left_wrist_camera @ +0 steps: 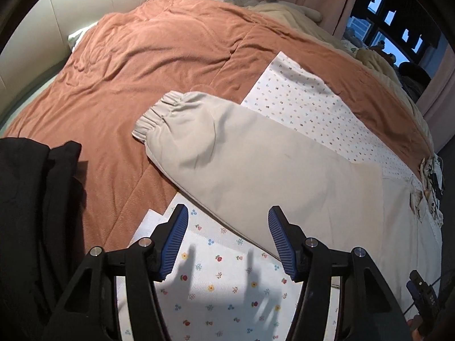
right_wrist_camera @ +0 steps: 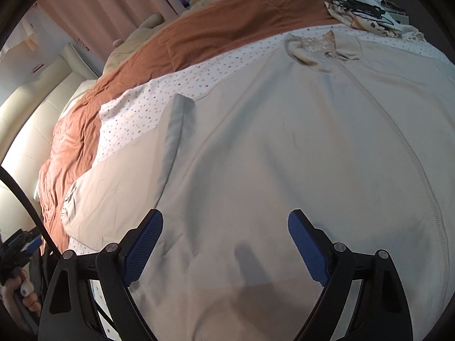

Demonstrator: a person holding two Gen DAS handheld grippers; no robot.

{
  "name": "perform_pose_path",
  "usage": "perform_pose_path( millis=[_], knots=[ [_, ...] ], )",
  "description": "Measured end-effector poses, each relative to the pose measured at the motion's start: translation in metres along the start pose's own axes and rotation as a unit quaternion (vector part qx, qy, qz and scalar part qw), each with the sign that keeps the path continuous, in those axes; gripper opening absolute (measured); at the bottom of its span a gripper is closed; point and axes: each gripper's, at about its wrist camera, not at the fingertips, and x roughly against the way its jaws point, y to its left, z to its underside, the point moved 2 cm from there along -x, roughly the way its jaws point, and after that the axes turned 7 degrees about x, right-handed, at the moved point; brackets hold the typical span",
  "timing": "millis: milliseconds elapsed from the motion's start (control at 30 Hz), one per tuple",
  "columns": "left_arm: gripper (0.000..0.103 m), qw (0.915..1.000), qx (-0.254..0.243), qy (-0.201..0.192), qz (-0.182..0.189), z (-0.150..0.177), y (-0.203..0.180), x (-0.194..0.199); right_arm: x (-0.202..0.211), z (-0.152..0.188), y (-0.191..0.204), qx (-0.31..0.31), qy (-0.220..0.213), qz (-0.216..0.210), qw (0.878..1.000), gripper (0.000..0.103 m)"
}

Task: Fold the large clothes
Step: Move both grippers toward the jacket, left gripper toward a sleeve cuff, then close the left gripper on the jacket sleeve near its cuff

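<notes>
A beige zip-up jacket lies spread flat on the bed, its collar at the far end. One sleeve stretches out to the left and ends in an elastic cuff. My left gripper hovers open just above the sleeve's near edge, over a floral sheet, with nothing between its blue pads. My right gripper stands wide open above the jacket's body, left of the zipper, and casts a shadow on the cloth. Neither gripper touches the fabric.
An orange quilt covers the bed, with a white dotted cloth under the jacket. A black garment lies at the near left. Cables and patterned fabric sit past the collar. Curtains and a padded headboard border the bed.
</notes>
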Motion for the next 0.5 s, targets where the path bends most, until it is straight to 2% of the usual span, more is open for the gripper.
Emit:
perform_pose_path(
  millis=[100,233,333,400,433,500],
  knots=[
    [0.059,0.9995,-0.010,0.014,-0.026,0.003,-0.002,-0.027,-0.010,-0.005,0.009,0.006,0.001,0.006,1.000,0.089],
    [0.059,0.9985,0.002,0.037,-0.041,0.007,0.000,-0.062,-0.019,-0.009,0.012,0.005,-0.001,0.008,1.000,0.089],
    [0.059,0.9970,-0.003,0.037,-0.067,0.008,-0.001,-0.082,-0.023,-0.007,0.013,0.001,0.003,0.004,1.000,0.089],
    [0.059,0.9969,-0.013,0.020,-0.075,0.007,-0.004,-0.087,-0.027,-0.005,0.020,0.010,0.008,0.004,1.000,0.089],
    [0.054,0.9967,-0.019,0.014,-0.078,0.006,-0.007,-0.086,-0.028,-0.004,0.022,0.015,0.010,0.002,1.000,0.089],
    [0.026,0.9961,-0.027,0.008,-0.084,0.003,-0.011,-0.084,-0.030,-0.004,0.024,0.017,0.010,-0.008,1.000,0.089]
  ],
)
